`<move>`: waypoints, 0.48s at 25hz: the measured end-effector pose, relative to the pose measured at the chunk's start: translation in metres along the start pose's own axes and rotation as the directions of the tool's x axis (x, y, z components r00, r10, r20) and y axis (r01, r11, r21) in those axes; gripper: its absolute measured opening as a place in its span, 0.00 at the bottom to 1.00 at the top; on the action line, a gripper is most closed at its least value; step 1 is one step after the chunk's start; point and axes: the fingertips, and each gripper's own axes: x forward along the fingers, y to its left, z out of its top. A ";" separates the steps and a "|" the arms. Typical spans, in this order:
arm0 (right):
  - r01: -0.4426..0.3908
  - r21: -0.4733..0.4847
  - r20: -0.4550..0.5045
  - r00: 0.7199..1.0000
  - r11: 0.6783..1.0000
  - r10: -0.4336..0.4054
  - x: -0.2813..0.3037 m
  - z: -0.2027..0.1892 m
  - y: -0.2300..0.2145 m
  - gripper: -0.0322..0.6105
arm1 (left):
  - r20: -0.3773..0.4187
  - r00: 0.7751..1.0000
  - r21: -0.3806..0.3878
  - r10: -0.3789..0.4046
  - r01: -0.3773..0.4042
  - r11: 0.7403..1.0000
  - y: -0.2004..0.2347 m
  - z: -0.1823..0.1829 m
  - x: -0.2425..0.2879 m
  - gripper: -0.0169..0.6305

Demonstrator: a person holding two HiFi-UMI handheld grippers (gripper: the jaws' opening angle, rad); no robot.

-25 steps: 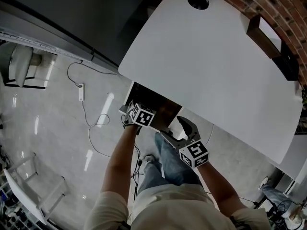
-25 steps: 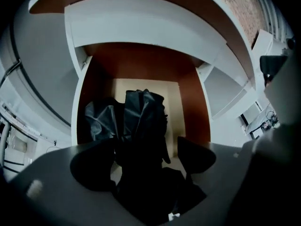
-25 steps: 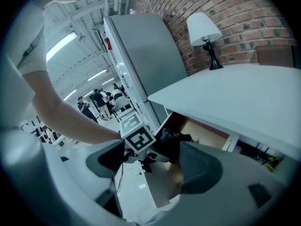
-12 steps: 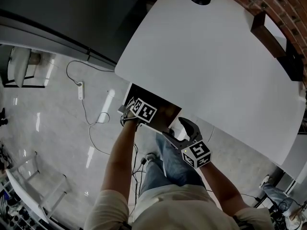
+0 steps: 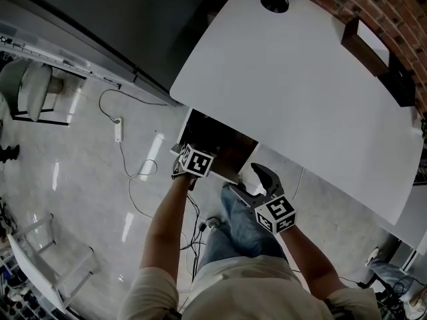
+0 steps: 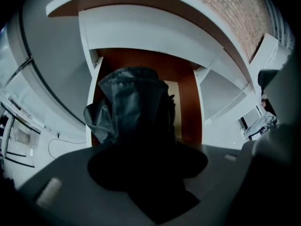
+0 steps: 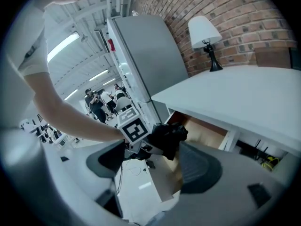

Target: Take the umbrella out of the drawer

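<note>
Under the white desk (image 5: 300, 85) the drawer (image 5: 185, 133) stands pulled out, its brown inner wall (image 6: 188, 112) showing in the left gripper view. A folded dark grey umbrella (image 6: 136, 107) fills the space between the jaws of my left gripper (image 6: 146, 154), which are closing on it. The right gripper view shows that gripper (image 7: 141, 135) gripping the black umbrella (image 7: 169, 138) just above the drawer's (image 7: 207, 133) front. In the head view my left gripper (image 5: 192, 160) hangs over the drawer's front edge. My right gripper (image 7: 155, 161) is open and holds nothing, to the right of the drawer (image 5: 257, 177).
A lamp base (image 5: 275, 2) and a brown box (image 5: 373, 52) stand at the desk's far side. A large grey cabinet (image 5: 100, 19) rises to the left. Cables (image 5: 127, 159) trail over the glossy floor. Several people (image 7: 101, 102) stand far off.
My left gripper has drawn back a little from the drawer's inside toward its front edge, with the umbrella in it. The right gripper has stayed where it was.
</note>
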 end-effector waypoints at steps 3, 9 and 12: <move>0.018 -0.016 0.014 1.000 1.000 -0.017 -0.008 -0.003 0.017 0.60 | 0.058 0.998 -0.028 0.008 -0.006 1.000 -0.005 -0.008 -0.027 0.41; 0.081 -0.039 0.057 0.995 0.996 -0.079 -0.035 -0.011 0.055 0.51 | 0.173 0.984 -0.061 0.043 -0.033 0.998 -0.024 -0.030 -0.092 0.41; 0.118 -0.073 0.095 0.989 0.990 -0.111 -0.047 -0.009 0.076 0.42 | 0.241 0.970 -0.076 0.017 0.001 0.997 -0.044 -0.042 -0.127 0.41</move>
